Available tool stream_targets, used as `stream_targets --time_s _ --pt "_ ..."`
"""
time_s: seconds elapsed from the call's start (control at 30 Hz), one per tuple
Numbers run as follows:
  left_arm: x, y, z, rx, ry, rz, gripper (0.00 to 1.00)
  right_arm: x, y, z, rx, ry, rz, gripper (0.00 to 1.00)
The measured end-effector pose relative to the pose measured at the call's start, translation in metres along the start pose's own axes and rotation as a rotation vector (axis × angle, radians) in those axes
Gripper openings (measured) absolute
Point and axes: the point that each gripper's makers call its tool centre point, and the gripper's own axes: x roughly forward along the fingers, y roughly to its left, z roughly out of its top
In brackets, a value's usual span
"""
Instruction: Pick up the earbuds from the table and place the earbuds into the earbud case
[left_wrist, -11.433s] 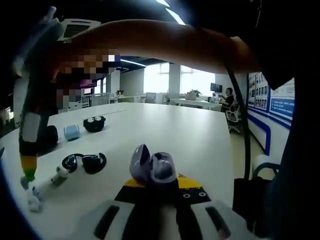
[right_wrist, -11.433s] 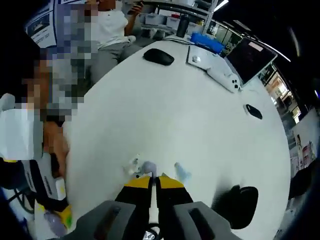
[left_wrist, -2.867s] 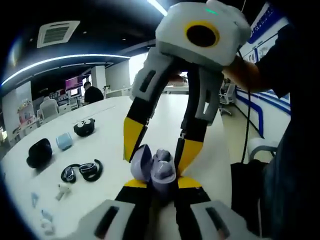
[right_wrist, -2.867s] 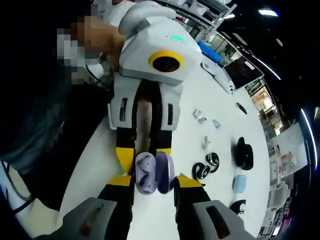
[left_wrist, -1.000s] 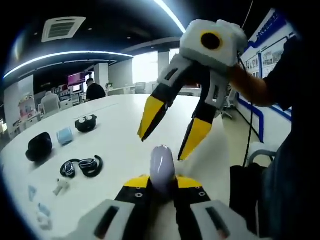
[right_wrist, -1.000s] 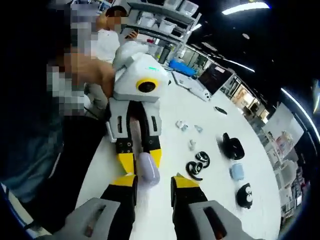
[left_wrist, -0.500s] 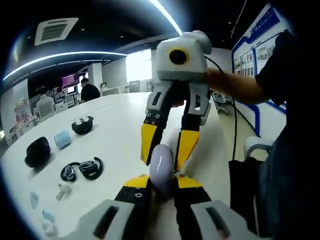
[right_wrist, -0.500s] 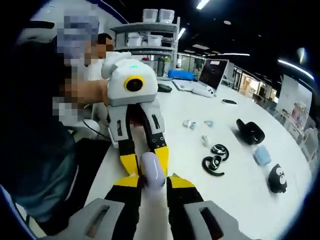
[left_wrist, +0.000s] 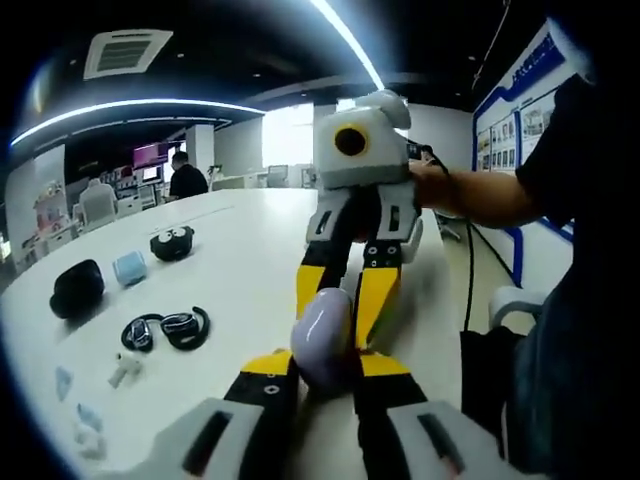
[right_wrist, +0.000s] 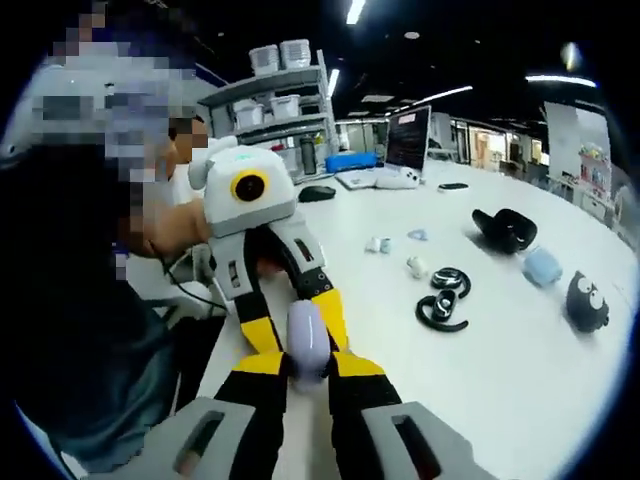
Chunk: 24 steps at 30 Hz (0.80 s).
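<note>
The lavender earbud case (left_wrist: 322, 335), lid closed, stands at the near edge of the white table (left_wrist: 235, 270), close to where the person (left_wrist: 560, 300) sits. That edge runs just beside the case on the person's side, so there is little tabletop there. Away from the person the tabletop stretches broad and bare before the other things begin.

In the left gripper view, the left gripper (left_wrist: 322, 368) has its yellow-tipped jaws closed against the lower sides of the case, holding it upright. The right gripper (left_wrist: 345, 300) comes in from the far side, and its jaws stand narrowly apart on either side of the case's upper part. Whether they press on it I cannot tell.

In the right gripper view the earbud case (right_wrist: 306, 340) sits between the right gripper (right_wrist: 305, 370) jaws at the bottom, with the left gripper (right_wrist: 298, 325) meeting it from the opposite side.

Well apart from the case lie a pair of black ear-hook earbuds (left_wrist: 165, 330), a white earbud (left_wrist: 122, 369), a black case (left_wrist: 77, 289), a light blue case (left_wrist: 129, 268) and a black case with cartoon eyes (left_wrist: 172, 243). Small pale pieces (left_wrist: 80, 430) lie near the table's rim.
</note>
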Motion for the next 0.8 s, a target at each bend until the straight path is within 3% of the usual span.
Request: stream_targets --time_s 0.3,0.5,0.67,0.8 --pt "-0.008 0.005 -0.003 -0.018 -0.004 0.056 0.31 -0.002 0.008 0.016 0.180 -0.087 0.039 0.14" --pt "-0.025 0.012 0.005 -0.061 -0.075 0.113 0.33 -0.004 0.007 0.035 0.268 -0.149 0.055 0.14" --pt "-0.049 0.017 0.008 -0.074 -0.117 0.166 0.35 0.002 -0.002 0.062 0.309 -0.177 0.042 0.14" --pt "-0.072 0.024 0.005 -0.088 -0.144 0.241 0.43 0.014 -0.012 0.092 0.321 -0.182 0.029 0.14"
